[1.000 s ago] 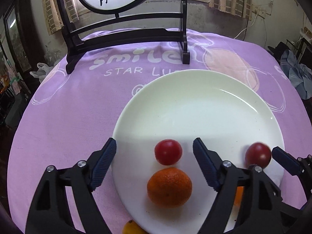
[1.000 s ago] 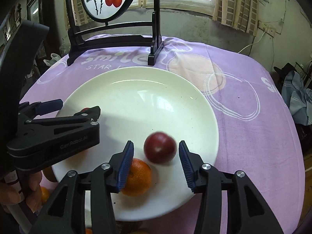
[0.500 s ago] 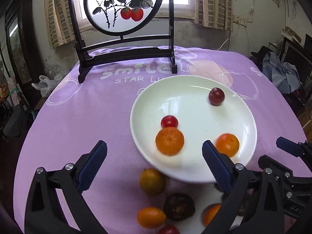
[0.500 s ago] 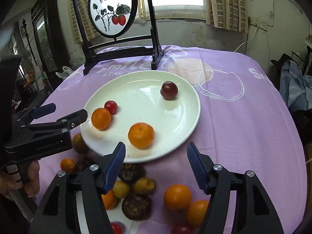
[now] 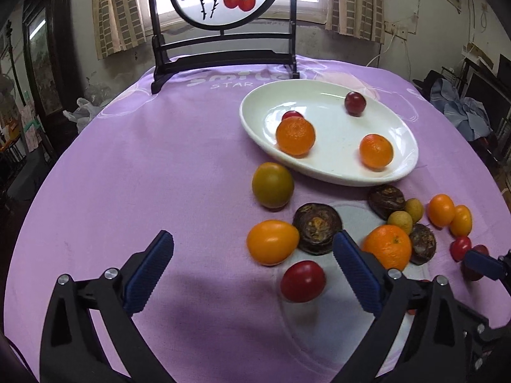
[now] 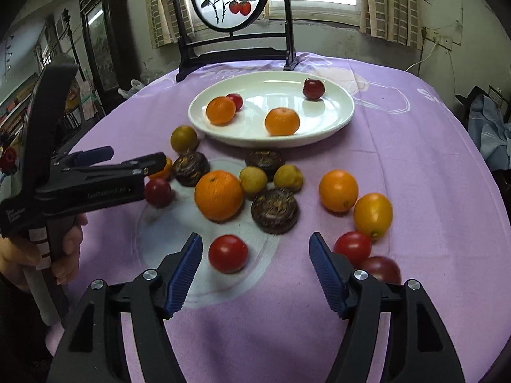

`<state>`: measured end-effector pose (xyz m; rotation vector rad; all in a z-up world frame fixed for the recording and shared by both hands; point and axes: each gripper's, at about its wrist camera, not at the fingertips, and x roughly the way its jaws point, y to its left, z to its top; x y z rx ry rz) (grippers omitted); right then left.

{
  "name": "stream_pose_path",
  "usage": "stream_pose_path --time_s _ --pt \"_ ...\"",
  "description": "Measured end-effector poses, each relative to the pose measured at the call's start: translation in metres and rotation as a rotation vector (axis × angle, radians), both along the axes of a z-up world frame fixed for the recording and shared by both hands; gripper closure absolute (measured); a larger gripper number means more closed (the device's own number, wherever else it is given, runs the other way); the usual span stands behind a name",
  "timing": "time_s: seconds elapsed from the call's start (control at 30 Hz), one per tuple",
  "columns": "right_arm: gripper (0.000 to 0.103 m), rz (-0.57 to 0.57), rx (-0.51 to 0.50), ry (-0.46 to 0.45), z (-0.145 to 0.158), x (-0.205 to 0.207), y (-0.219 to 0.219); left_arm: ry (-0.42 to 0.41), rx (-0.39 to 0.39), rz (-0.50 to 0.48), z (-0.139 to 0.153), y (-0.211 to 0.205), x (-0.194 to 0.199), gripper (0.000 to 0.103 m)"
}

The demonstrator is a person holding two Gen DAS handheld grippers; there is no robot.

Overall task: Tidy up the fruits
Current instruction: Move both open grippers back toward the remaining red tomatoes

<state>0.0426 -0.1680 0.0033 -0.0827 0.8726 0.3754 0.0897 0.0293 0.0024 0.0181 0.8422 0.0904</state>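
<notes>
Both tongs are hanging apart and empty; right gripper [image 6: 255,263] is nearest the red tomato [image 6: 227,253], lying just ahead, left of centre.

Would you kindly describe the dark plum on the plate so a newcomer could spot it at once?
Find the white plate on the purple cloth, before the black screen stand. The plum sits alone near the plate's far rim. It is dark purple-red, unlike the two oranges and bright red tomato.

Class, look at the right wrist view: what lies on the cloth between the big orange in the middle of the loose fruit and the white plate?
In the right wrist view, between the big orange and the white plate lie a yellowish round fruit and, behind it, a dark flat fruit.
</notes>
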Motion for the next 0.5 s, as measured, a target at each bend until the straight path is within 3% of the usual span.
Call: stream_pose_path --time_s 0.17,0.4,0.43,0.5 --pt "0.033 -0.019 -0.025 0.051 -0.014 -0.004 0.011 -0.031 -0.009 0.0 0.003 0.01 -0.001 0.005" --pt "0.034 -0.023 -0.073 0.077 -0.024 0.007 0.026 0.028 -0.036 0.001 -0.004 0.014 0.003 0.005" --pt "0.036 -0.025 -0.077 0.079 -0.025 0.009 0.027 0.03 -0.041 -0.002 -0.004 0.015 0.004 0.005" --pt "0.052 -0.031 -0.092 0.075 -0.026 0.013 0.03 0.032 -0.047 -0.01 -0.003 0.014 0.003 0.005"
